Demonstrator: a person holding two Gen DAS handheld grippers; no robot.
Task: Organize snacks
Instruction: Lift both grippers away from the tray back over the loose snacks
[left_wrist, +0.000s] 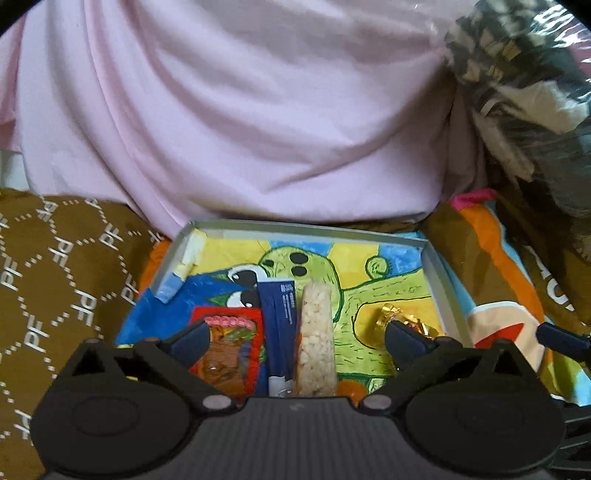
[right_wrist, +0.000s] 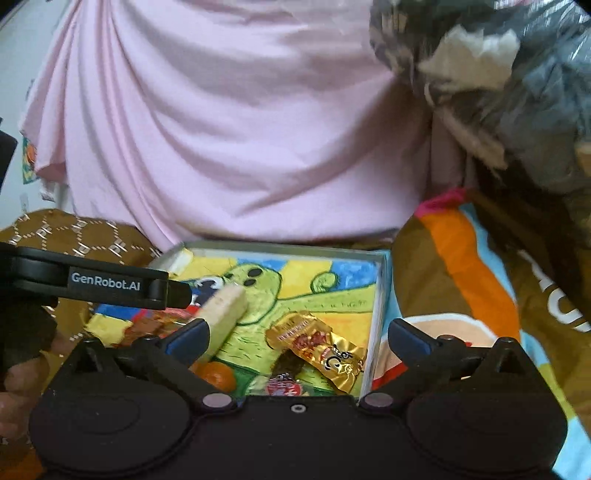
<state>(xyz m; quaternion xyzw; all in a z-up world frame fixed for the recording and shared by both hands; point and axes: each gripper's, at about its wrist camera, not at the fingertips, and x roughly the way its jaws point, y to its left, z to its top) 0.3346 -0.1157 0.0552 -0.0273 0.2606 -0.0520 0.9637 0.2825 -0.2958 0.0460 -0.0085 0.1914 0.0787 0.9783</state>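
A shallow grey box with a painted green figure on its floor holds the snacks. In the left wrist view a red packet, a dark blue packet and a clear puffed-rice bar lie side by side, with a gold wrapper to the right. My left gripper stands open above them, nothing pressed between its fingers. In the right wrist view my right gripper is open over the gold wrapper; its right finger hangs outside the box rim. The rice bar lies left.
An orange round sweet and a small red-and-white sweet lie at the box's near edge. Pink cloth hangs behind. A brown patterned cushion lies left, a colourful blanket right, a crinkled plastic bag upper right.
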